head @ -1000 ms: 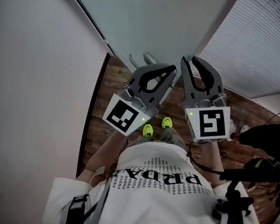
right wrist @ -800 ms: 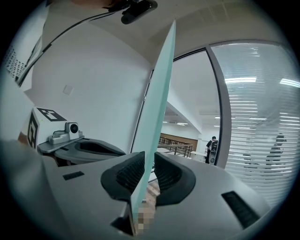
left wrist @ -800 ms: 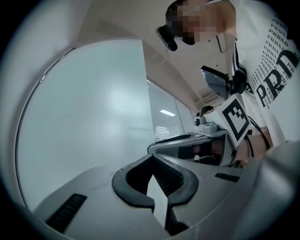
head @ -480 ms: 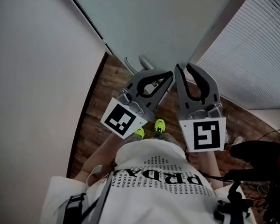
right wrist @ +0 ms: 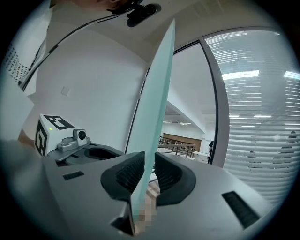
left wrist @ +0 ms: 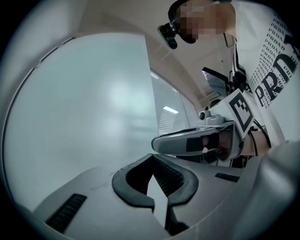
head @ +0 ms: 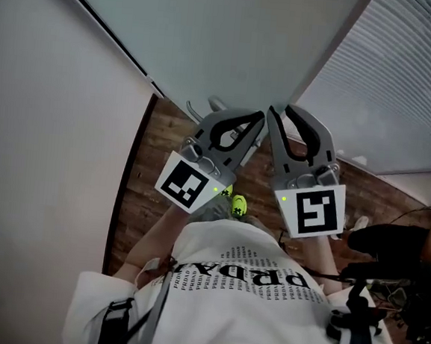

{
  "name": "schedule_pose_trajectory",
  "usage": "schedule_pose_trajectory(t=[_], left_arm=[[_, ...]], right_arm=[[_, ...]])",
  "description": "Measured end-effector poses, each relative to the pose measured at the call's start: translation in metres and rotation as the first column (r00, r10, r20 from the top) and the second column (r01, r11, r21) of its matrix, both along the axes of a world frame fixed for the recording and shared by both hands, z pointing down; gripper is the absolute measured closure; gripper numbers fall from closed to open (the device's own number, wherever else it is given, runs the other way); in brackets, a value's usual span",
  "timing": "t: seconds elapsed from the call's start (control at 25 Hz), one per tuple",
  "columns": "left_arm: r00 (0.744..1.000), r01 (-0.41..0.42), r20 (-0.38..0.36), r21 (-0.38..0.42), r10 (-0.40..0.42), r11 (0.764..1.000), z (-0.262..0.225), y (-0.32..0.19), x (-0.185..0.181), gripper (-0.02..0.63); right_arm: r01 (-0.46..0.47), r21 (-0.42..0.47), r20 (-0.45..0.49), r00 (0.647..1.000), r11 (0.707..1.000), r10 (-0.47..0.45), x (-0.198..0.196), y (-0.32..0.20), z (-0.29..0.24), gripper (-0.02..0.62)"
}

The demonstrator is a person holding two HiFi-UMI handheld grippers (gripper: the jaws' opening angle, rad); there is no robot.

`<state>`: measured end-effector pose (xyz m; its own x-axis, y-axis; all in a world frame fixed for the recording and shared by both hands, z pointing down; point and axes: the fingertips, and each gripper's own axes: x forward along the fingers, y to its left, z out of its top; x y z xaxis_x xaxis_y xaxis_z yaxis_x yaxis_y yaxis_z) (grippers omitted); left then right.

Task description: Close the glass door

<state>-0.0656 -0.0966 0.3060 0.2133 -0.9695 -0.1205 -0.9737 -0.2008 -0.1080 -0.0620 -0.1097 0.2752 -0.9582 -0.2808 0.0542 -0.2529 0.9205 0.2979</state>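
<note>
White wall (head: pixel 45 152) on the far left, meeting a strip of brown wooden plank floor (head: pixel 148 184). The big frosted pale-green glass door (head: pixel 227 34) stands upright and fills the top centre of the head view. Its free edge runs down toward the two grippers.

Left gripper (head: pixel 259 123): grey body with black jaws and a black-and-white marker cube (head: pixel 188 184) at the back. The jaws are together at the tips and nothing is between them. In the left gripper view the tips (left wrist: pixel 153 161) point at the flat face of the glass door (left wrist: pixel 79 117), which fills most of that view. I cannot tell whether they touch it. The other gripper (left wrist: pixel 197 140) shows just beside it, on the right.

Below the grippers, the person wears a white T-shirt with black print (head: pixel 243 290). A neon-yellow shoe (head: pixel 237 202) shows on the floor between the two marker cubes.

Right gripper (head: pixel 283 111): same build, with its marker cube (head: pixel 313 211) facing up. It sits just beside the left one, tips nearly meeting. In the right gripper view the jaws (right wrist: pixel 149 161) are narrow and astride the door's thin edge (right wrist: pixel 157 93). The glass runs up between the ribbed pads. The left pad lies on the glass and the right pad is close against the other side. The left gripper (right wrist: pixel 89 152) is visible on the other side of the panel.

Far right: a window wall with grey horizontal blinds (head: pixel 411 80). In the lower right corner there is dark gear and cables on the floor, too dim to identify.
</note>
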Motion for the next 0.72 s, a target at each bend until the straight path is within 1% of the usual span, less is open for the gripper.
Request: schedule_pose_trajectory(t=[0.12,0.2,0.28,0.36,0.44,0.6,0.72], left_arm=[[1.0,0.009,-0.014,-0.014,-0.01,1.0,-0.008,0.0,0.001,0.609],[1.0,0.007,-0.024,-0.03,-0.007,1.0,-0.011,0.002,0.002,0.609],[1.0,-0.016,-0.027,-0.042,0.015,0.999,-0.01,0.004,0.003,0.609],[0.998,-0.049,-0.028,-0.045,0.048,0.998,-0.006,0.002,0.003,0.609],[0.997,-0.079,-0.021,-0.032,0.079,0.996,-0.005,-0.002,0.002,0.609],[0.994,-0.106,0.006,-0.016,0.106,0.994,-0.006,-0.009,0.002,0.609],[0.994,-0.106,-0.01,0.003,0.106,0.994,-0.014,-0.009,0.006,0.609]], right_arm=[[0.026,-0.022,-0.033,0.999,0.999,-0.027,-0.001,0.001,-0.002,0.541],[0.036,-0.052,-0.039,0.999,0.998,-0.038,-0.002,0.002,-0.005,0.541],[0.019,-0.068,-0.037,0.999,0.997,-0.021,0.001,0.001,-0.004,0.541],[-0.018,-0.048,-0.038,0.999,0.999,0.016,0.003,-0.003,-0.002,0.541],[-0.043,-0.016,-0.04,0.998,0.999,0.042,0.002,-0.006,-0.002,0.541],[-0.05,0.007,-0.021,0.999,0.999,0.05,-0.001,-0.008,-0.009,0.541],[-0.036,0.009,0.004,0.999,0.999,0.036,0.003,-0.004,-0.017,0.541]])
